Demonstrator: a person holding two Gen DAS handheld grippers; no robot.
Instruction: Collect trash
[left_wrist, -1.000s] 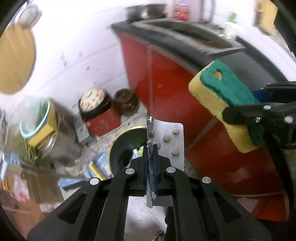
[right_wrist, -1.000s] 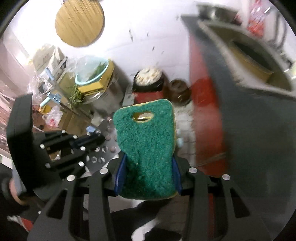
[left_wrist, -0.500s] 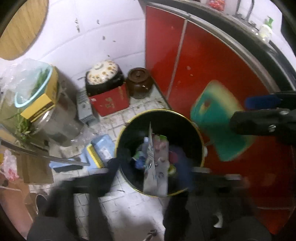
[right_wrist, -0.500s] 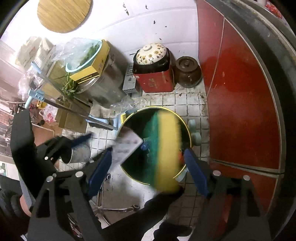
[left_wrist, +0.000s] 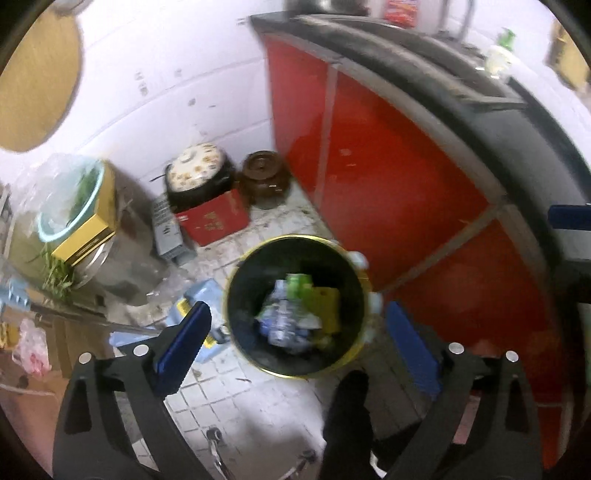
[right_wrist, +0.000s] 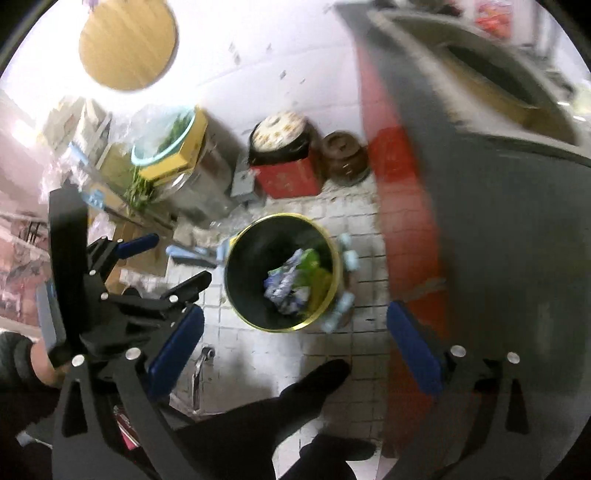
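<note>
Currently the left gripper (left_wrist: 295, 332) and right gripper (right_wrist: 295, 339) both hang above the bin (left_wrist: 236, 332), jaws opening wide with nothing between them. The trash (left_wrist: 291, 314) lies inside the bin: a yellow sponge (left_wrist: 325, 306) and crumpled wrappers, judged light, soft and compressible, best pinched across the sponge's flat faces or at a wrapper fold. Behind the bin stand a red box (left_wrist: 212, 219) and a brown jar (left_wrist: 266, 177), a red cabinet (left_wrist: 388, 184) flanks it, and the bin's wall would obstruct any reach to its contents.

White tiled wall (left_wrist: 177, 92) ahead of the fingers, a round wooden board (right_wrist: 127, 42) hanging on it; dirty pale tiled floor (left_wrist: 229, 398) below them; red cabinet fronts (left_wrist: 388, 177) right of the fingertips under a dark countertop (left_wrist: 461, 110).
</note>
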